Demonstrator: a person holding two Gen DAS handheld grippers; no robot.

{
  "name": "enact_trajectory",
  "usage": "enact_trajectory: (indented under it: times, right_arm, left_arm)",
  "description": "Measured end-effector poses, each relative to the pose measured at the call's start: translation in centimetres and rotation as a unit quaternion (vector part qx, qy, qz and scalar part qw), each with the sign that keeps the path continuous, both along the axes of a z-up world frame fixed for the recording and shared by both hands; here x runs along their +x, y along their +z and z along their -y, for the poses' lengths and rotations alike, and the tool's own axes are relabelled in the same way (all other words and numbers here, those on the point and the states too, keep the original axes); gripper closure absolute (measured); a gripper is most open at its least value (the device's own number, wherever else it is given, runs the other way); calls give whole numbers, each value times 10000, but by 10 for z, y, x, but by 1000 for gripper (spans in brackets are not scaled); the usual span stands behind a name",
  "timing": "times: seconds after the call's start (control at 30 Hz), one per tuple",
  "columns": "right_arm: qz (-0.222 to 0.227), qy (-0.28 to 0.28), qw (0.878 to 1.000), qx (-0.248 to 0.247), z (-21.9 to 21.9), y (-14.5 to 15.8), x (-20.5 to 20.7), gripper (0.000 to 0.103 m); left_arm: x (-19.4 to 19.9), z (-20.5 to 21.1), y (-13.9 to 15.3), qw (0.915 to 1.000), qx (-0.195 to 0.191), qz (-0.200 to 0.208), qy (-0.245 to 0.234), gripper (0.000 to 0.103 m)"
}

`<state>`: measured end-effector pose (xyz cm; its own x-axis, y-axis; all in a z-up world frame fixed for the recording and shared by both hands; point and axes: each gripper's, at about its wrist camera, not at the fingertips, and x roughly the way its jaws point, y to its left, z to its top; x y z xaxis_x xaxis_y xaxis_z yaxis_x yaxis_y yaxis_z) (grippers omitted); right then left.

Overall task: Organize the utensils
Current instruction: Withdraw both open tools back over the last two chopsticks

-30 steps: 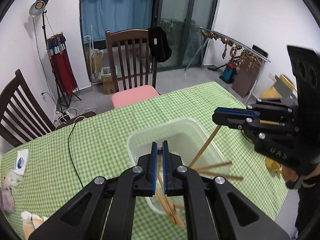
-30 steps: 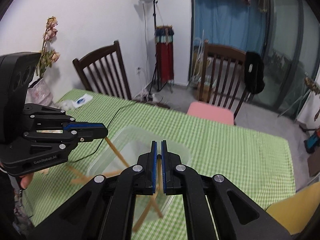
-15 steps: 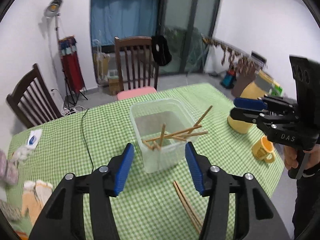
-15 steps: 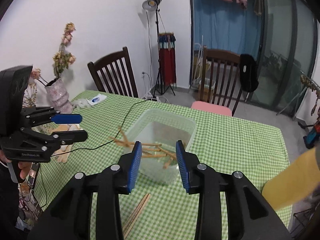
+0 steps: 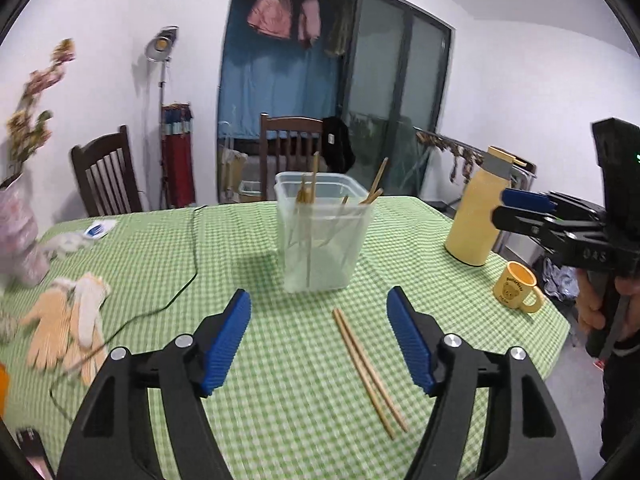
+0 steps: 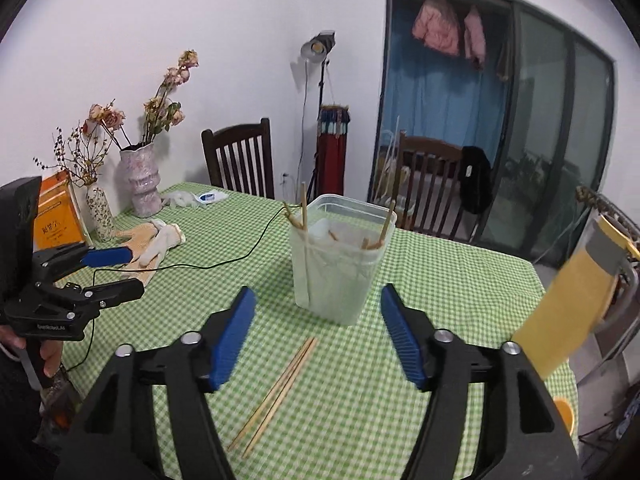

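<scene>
Nearest the onlooker, the left gripper (image 5: 318, 338) and the right gripper (image 6: 316, 336) are both standing with jaws apart and nothing between them; the jaws have just been opening. A pair of chopsticks (image 5: 370, 374) is lying loose on the green-checked bench (image 5: 248, 248), just ahead of both grippers. Beyond it, the clear container (image 5: 324, 236) is standing upright, holding several chopsticks (image 6: 304, 216) that are leaning against its walls. Compared with a second ago, when both grippers were closed low over the container, they are now sitting well back from it. Judged from this, one delivery is complete, and the loose pair is remaining for collection.
</scene>
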<state>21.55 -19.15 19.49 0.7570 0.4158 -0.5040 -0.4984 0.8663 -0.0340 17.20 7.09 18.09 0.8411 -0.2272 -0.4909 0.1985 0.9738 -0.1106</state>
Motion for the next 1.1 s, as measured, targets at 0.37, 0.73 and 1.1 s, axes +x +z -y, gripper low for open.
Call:
enact_trajectory:
  times: [0.37,0.73,1.1]
  right_arm:
    - [385,-669,9969,166,-9,-79,-72,31]
    - [610,-1261,9901,39,-13,-148,-114,24]
    - [205,-1526,9880,126,-4,-186,-133,24]
  left_arm:
    - [-75,7,-61,9931,457,753,780,25]
    - [-110,21,-134,9918,482,767,903,18]
    - [-113,29,-170,9926,719,531,817,14]
